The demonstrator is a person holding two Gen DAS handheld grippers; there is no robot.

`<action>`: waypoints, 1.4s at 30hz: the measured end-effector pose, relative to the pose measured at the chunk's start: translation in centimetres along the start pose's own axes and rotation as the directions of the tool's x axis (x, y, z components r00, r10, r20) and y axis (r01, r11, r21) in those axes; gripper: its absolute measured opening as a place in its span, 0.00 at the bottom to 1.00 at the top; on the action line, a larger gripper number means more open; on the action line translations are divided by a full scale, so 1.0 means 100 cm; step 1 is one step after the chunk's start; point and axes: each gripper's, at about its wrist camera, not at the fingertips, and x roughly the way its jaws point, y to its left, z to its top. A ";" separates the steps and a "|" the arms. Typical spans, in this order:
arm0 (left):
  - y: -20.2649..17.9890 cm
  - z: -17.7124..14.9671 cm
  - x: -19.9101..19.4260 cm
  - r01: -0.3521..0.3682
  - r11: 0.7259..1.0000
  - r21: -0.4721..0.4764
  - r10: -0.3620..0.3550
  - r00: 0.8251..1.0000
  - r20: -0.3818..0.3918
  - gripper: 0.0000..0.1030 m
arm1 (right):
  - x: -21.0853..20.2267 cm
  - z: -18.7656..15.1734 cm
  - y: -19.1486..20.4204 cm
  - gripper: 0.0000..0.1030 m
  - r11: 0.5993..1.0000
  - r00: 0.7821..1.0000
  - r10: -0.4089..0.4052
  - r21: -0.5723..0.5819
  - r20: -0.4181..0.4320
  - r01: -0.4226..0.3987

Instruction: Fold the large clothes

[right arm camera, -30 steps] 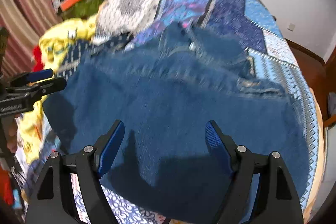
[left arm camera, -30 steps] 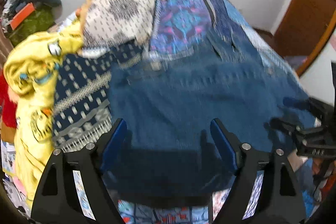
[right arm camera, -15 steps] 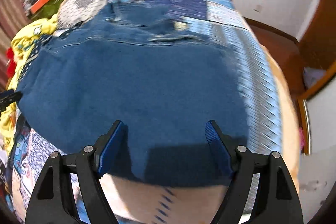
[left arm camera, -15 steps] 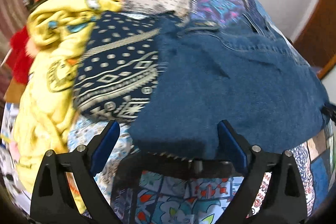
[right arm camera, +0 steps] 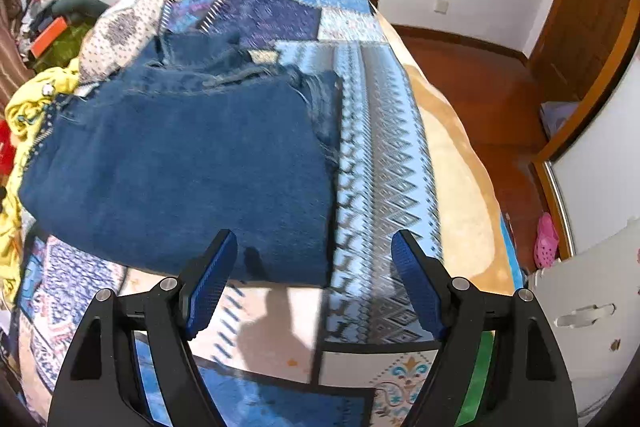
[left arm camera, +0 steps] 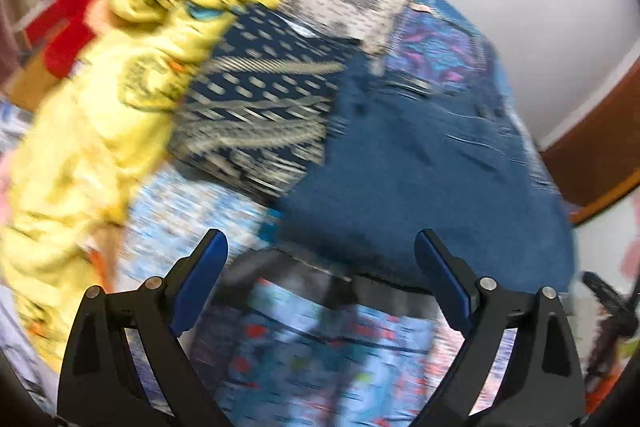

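Folded blue jeans (right arm camera: 192, 163) lie flat on the patchwork bedspread (right arm camera: 380, 155); in the left wrist view the jeans (left arm camera: 424, 163) are blurred. My left gripper (left arm camera: 320, 279) is open and empty, just short of the jeans' near edge. My right gripper (right arm camera: 312, 279) is open and empty, hanging over the jeans' near right corner without touching it. A dark patterned garment (left arm camera: 260, 107) lies against the jeans' left side.
A yellow garment (left arm camera: 92, 123) is heaped at the left with a red item (left arm camera: 68, 35) behind it. The bed's right edge drops to a wooden floor (right arm camera: 500, 99). A wooden door (right arm camera: 588, 11), a pink shoe (right arm camera: 546, 239) and a white wall stand beyond.
Both grippers have pulled back from over the jeans toward the bed's near edge. The jeans stay lying folded. The left view has swung and blurred.
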 end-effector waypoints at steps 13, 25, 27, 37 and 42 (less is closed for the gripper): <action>0.001 -0.008 0.084 0.324 0.878 -0.352 -0.381 0.918 -0.107 0.84 | 0.030 0.015 0.069 0.80 0.986 0.989 0.149 -0.078 -0.005 -0.149; 0.015 -0.007 0.104 0.380 0.776 -0.504 -0.432 0.902 0.015 0.39 | 0.050 0.007 0.082 0.88 0.991 0.994 0.102 -0.080 -0.045 -0.106; 0.013 -0.008 0.093 0.389 0.767 -0.510 -0.420 0.906 0.059 0.35 | 0.049 0.009 0.083 0.88 0.992 0.993 0.099 -0.076 -0.059 -0.103; -0.045 0.019 -0.008 0.350 0.911 -0.217 -0.305 0.928 0.216 0.30 | 0.017 0.019 0.120 0.88 0.972 0.982 0.186 -0.142 -0.035 -0.190; -0.063 0.028 -0.050 0.249 0.965 -0.083 -0.215 0.932 0.293 0.30 | 0.016 0.029 0.152 0.88 0.955 0.969 0.244 -0.168 -0.028 -0.246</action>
